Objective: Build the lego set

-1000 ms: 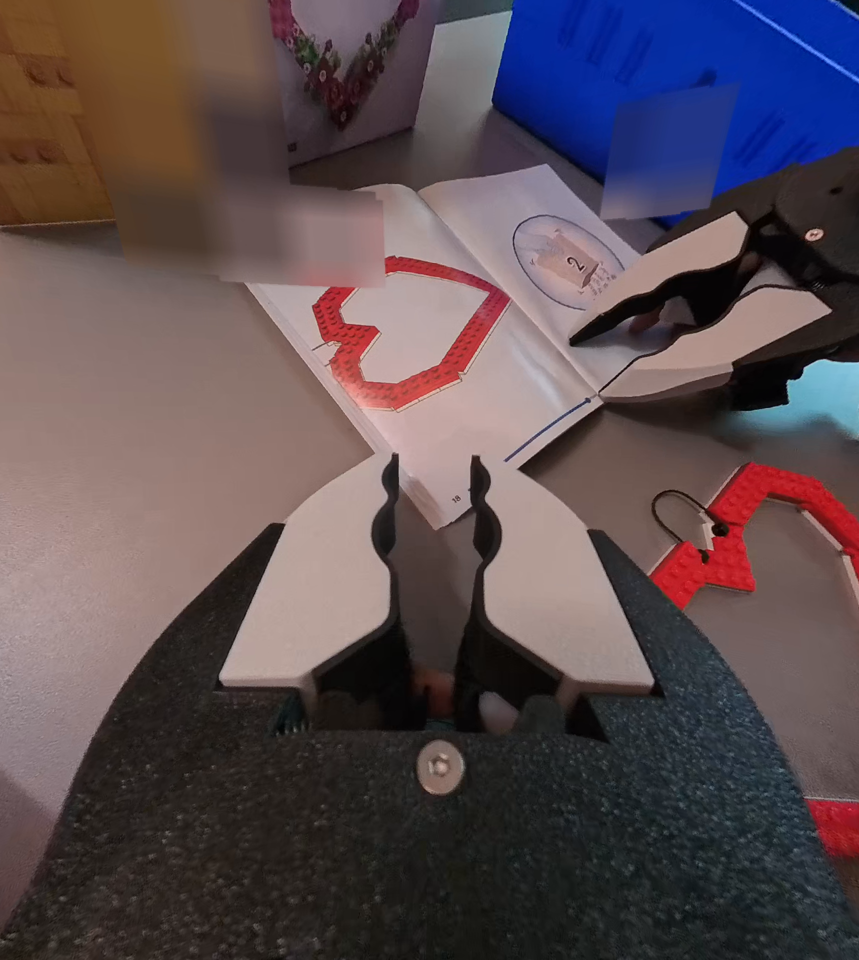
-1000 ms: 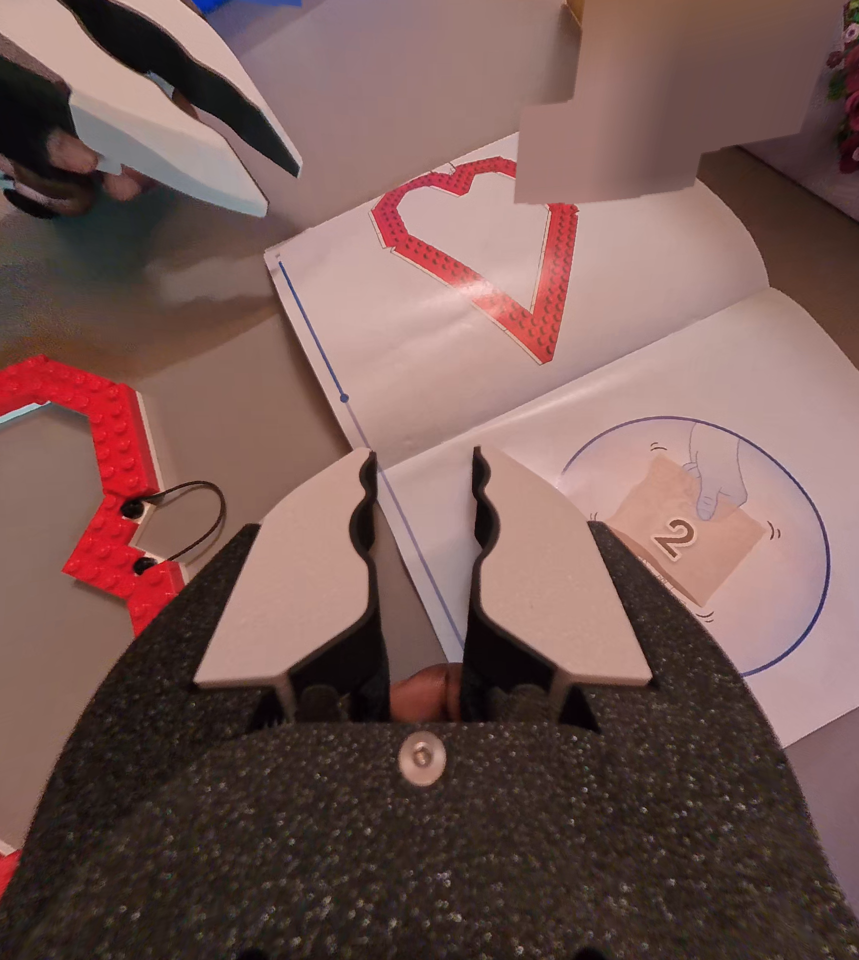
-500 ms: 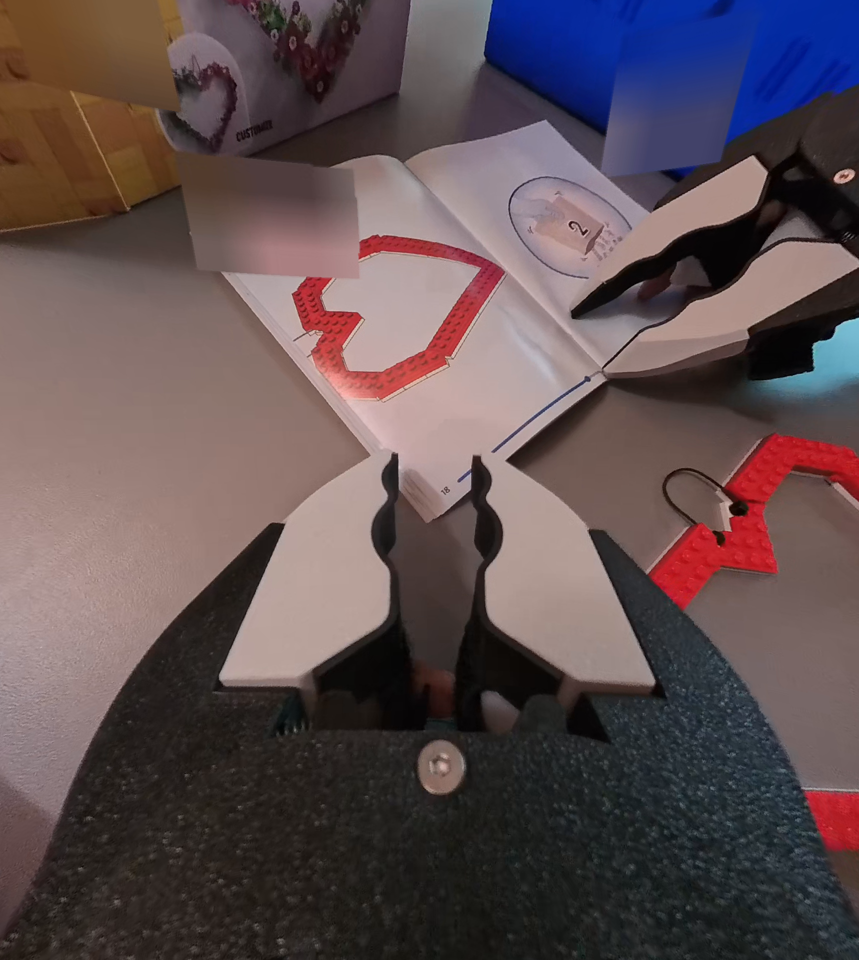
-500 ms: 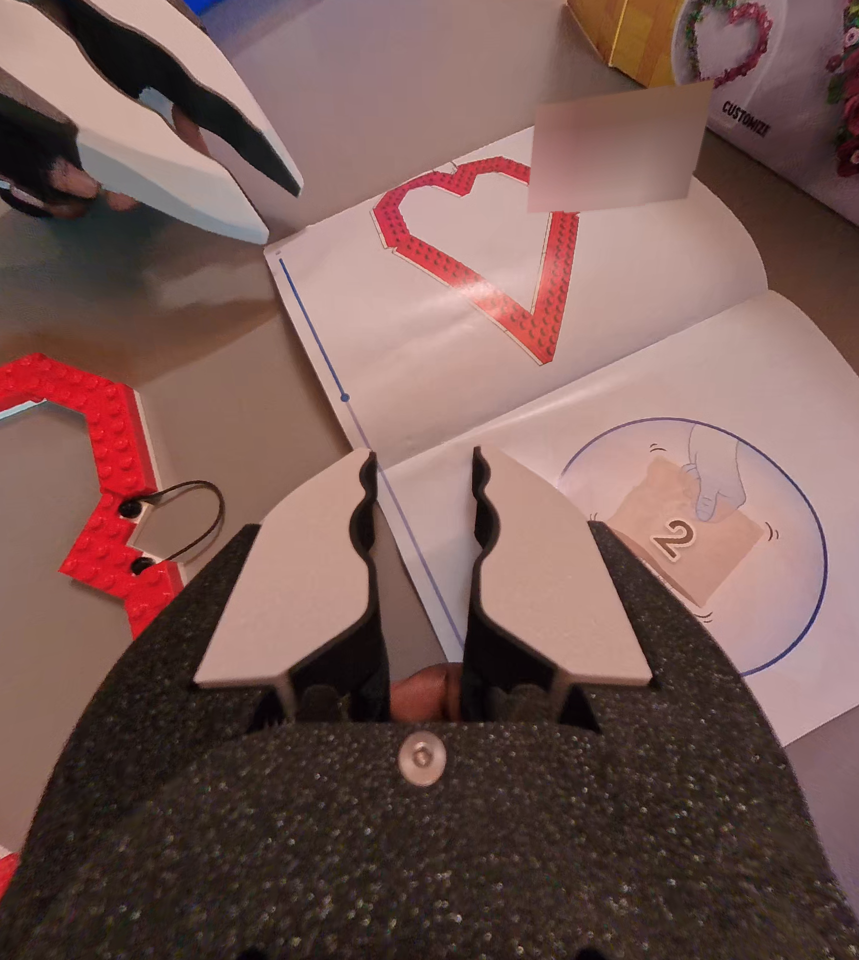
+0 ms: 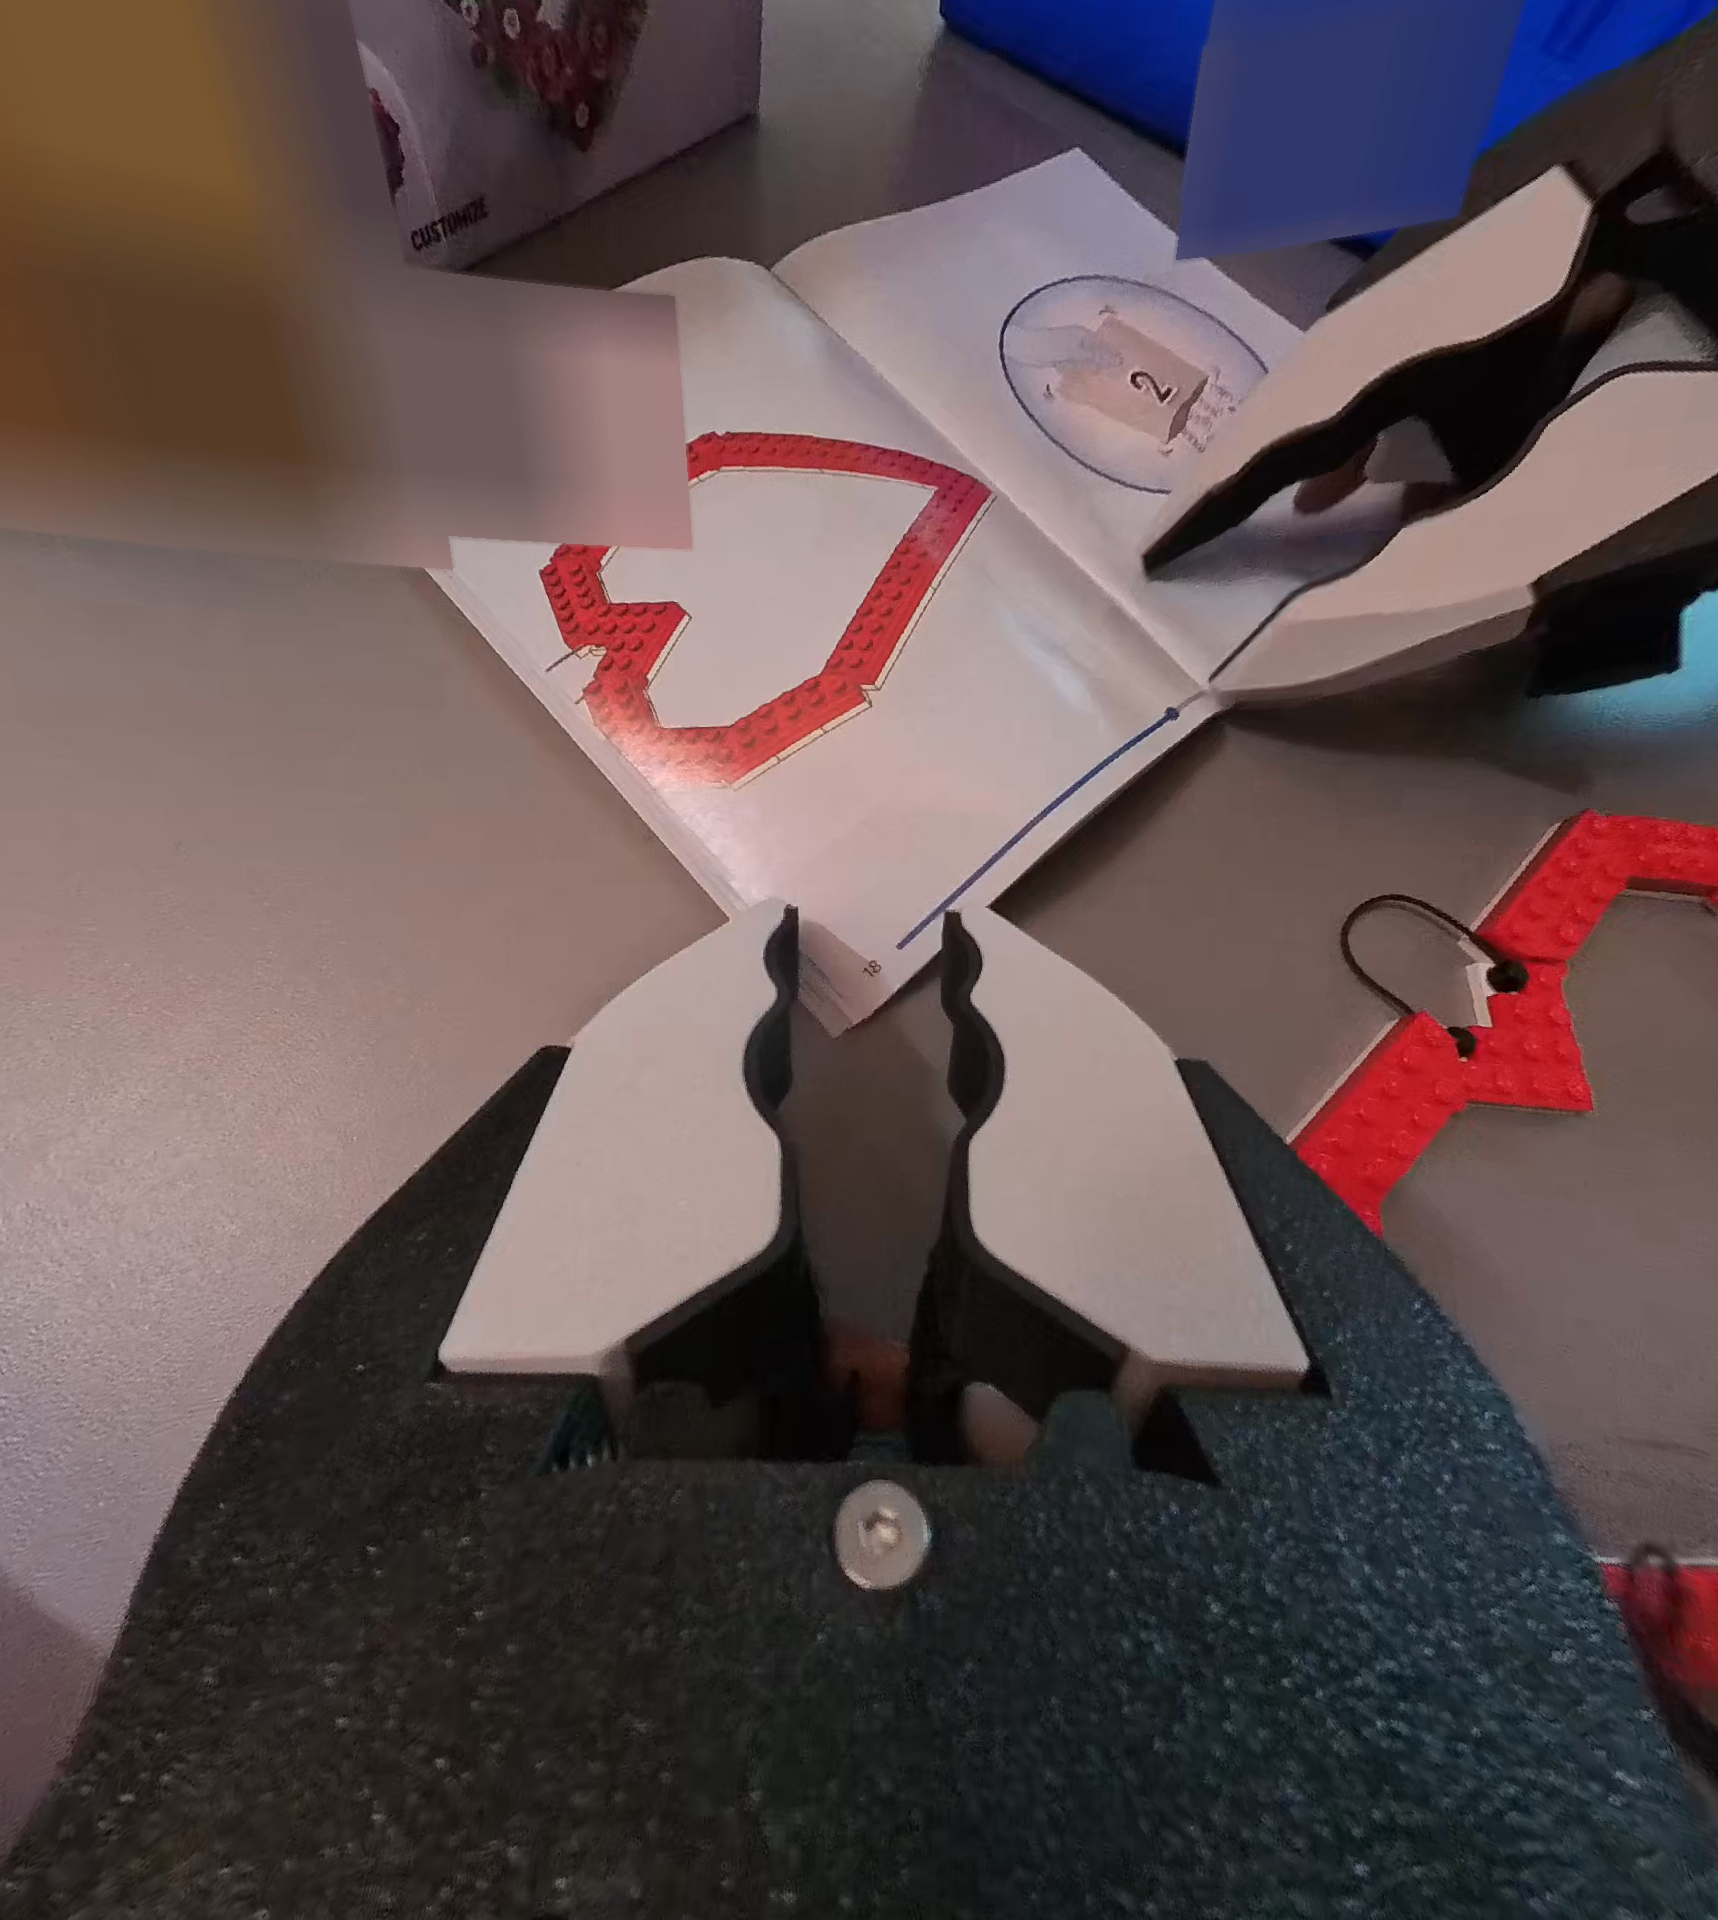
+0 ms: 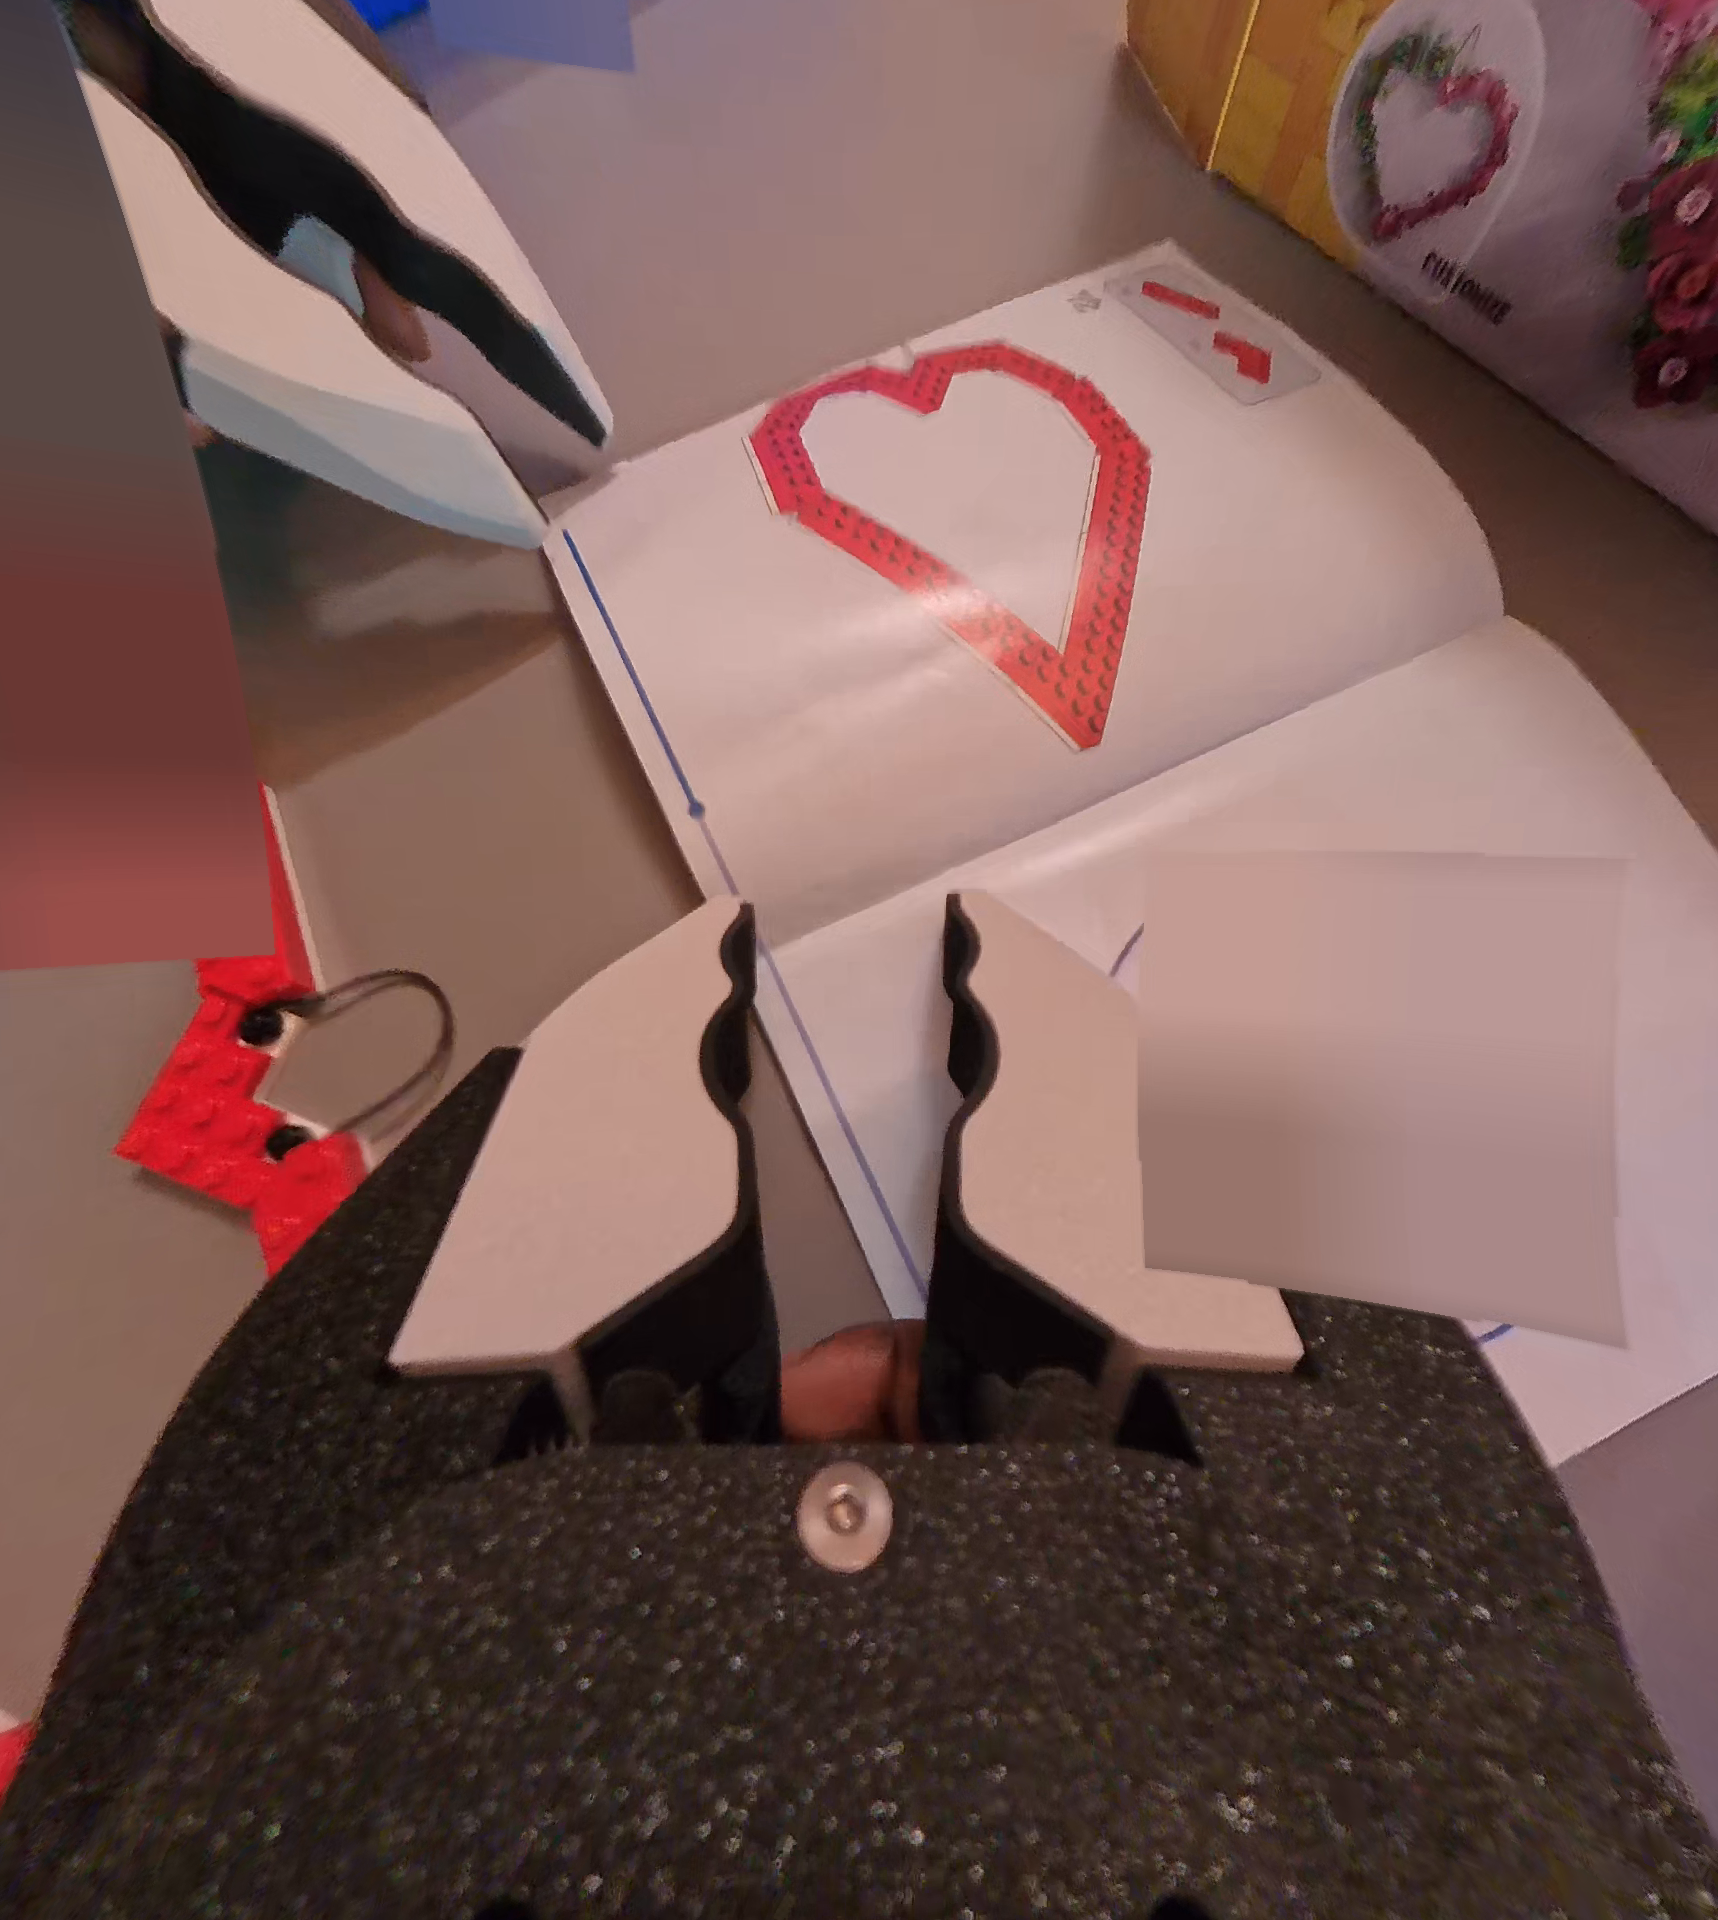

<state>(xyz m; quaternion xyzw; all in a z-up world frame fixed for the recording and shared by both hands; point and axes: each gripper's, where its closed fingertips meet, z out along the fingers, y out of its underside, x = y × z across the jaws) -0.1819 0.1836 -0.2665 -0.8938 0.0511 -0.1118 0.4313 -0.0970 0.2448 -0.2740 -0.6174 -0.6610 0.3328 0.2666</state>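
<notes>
An open instruction booklet (image 5: 834, 790) lies on the grey table, showing a red heart picture. A red brick heart frame (image 5: 1437, 1081) with a black cord loop (image 5: 1364, 925) lies to its right. My left gripper (image 5: 865, 925) is open and empty, with its tips over the booklet's near corner. My right gripper (image 6: 850, 914) is open and empty over the booklet (image 6: 938, 779) near its spine. It also shows in the left wrist view (image 5: 1187, 613). The left gripper (image 6: 564, 468) shows at the right view's upper left, and the frame (image 6: 221, 1132) at lower left.
The set's box (image 5: 564, 125) with a flower heart picture stands behind the booklet; it also shows in the right wrist view (image 6: 1561, 260). A blue bin (image 5: 1042, 62) stands at the back right. Bare grey table (image 5: 211, 935) lies to the left.
Both views have shifted a little, so the box and the booklet's far edge show more. Both grippers remain open and empty above the booklet.
</notes>
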